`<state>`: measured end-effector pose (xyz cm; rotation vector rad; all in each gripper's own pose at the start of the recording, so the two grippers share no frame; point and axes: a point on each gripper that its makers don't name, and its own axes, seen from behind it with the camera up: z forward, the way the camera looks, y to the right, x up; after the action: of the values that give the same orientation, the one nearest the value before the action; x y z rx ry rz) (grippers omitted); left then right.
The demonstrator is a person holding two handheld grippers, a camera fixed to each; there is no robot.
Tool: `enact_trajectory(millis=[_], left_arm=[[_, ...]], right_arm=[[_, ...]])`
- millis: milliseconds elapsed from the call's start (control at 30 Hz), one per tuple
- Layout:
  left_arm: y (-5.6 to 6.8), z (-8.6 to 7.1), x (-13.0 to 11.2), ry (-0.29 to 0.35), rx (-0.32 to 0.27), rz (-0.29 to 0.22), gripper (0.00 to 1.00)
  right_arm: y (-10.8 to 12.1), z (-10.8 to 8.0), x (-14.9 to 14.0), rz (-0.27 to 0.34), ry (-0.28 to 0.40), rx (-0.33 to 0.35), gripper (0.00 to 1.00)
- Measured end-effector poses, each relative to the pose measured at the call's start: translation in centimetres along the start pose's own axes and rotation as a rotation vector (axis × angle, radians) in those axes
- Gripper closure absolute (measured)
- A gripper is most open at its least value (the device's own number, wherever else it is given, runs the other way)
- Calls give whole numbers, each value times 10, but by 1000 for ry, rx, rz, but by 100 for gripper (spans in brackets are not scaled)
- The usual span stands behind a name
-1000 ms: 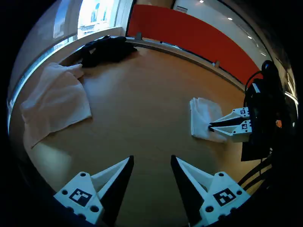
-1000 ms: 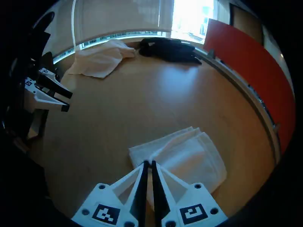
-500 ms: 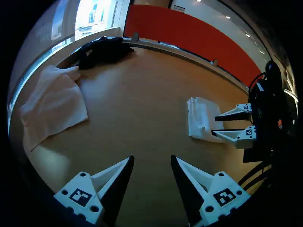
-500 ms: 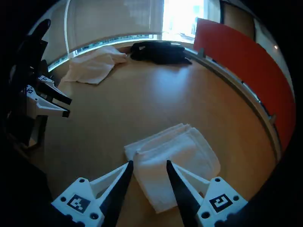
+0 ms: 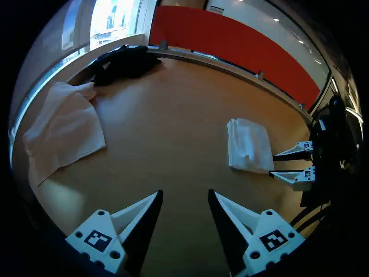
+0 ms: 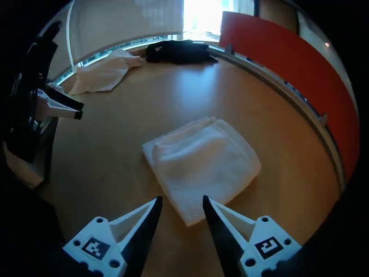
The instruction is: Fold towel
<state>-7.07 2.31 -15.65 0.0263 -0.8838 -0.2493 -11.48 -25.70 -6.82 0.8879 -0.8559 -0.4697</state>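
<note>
The folded towel (image 6: pixel 203 166) is lying flat on the wooden worktop (image 6: pixel 138 111), a white rectangle with its layered edges showing along the far left side. The right gripper (image 6: pixel 181 199) is hovering at the towel's near corner with its fingers spread wide and gripping nothing. The corner is showing in the gap between them, and whether the tips are touching the cloth cannot be told. In the left gripper view those same fingers are standing just beside the towel's edge, one above the other.

The left gripper (image 5: pixel 184 193) is hanging over bare wood, well apart from the folded towel, its fingers also wide and empty. In the right gripper view it is showing at the left edge.

Along the far side of the worktop a second white towel (image 5: pixel 64 124) is lying loose and rumpled near the window (image 5: pixel 110 18). A black garment (image 5: pixel 122 62) is lying just beside it — the two seem to be touching at one corner. A red panel (image 5: pixel 240 44) is running along the worktop's other edge.
</note>
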Motion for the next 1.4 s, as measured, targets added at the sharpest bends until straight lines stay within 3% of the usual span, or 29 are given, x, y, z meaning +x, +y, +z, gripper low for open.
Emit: enact_trajectory(millis=[400,967,1400], left_arm=[[4,1,2,0,-4,9,29],[8,5,2,-4,-10,13,29],[6,7,2,-7,-10,14,29]], right_arm=[[8,-4,-28,57,-30,-27,36],[8,-1,-36,120,-25,-38,89],[14,-3,-35,144,-6,-58,96]])
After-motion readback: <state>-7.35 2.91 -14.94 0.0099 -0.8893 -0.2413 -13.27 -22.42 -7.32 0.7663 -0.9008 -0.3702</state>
